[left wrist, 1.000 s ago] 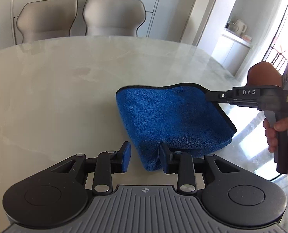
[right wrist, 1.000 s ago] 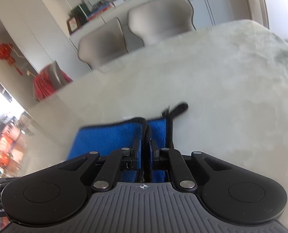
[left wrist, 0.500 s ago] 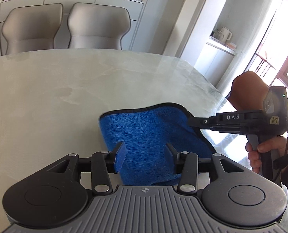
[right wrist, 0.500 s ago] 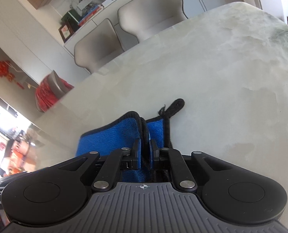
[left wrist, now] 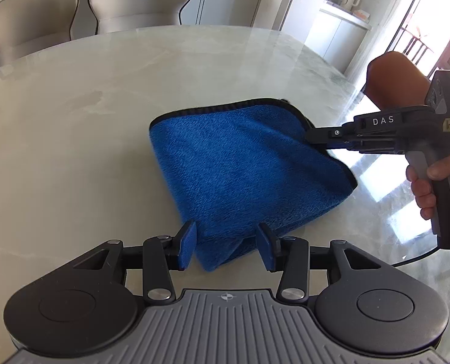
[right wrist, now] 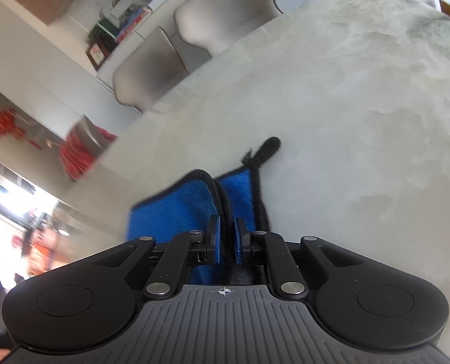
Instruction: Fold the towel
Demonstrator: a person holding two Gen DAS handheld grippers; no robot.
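We've got the left gripper (left wrist: 226, 244) sitting low over the counter (left wrist: 73, 139), jaws spread wide with the near folded corner of the towel (left wrist: 240, 170) lying loose between the blue pads, neither pad pressing on it as far as we can see. The right gripper (left wrist: 316, 138) comes in from the right side, held roughly level by a hand (left wrist: 431, 182) wrapped around its grey pistol handle, fingers curled on the front. Its jaws are pinched nearly together on the towel's black-corded edge; in the right wrist view the cord runs straight through the narrow gap at the right gripper (right wrist: 226, 239), with the towel (right wrist: 176, 209) bunched just ahead of it.

The towel is a plush, fuzzy blue cloth with a black stitched border, doubled over into a puffy, rounded wedge that rests on the counter, the held side lifted a bit. A black hanging loop (right wrist: 266, 150) sticks out of its far corner onto the stone. The counter itself is glossy pale marble with cloudy grey veining and a curved edge, bright glare on the right. Two smooth, padded grey chairs (left wrist: 134, 3) stand behind it.
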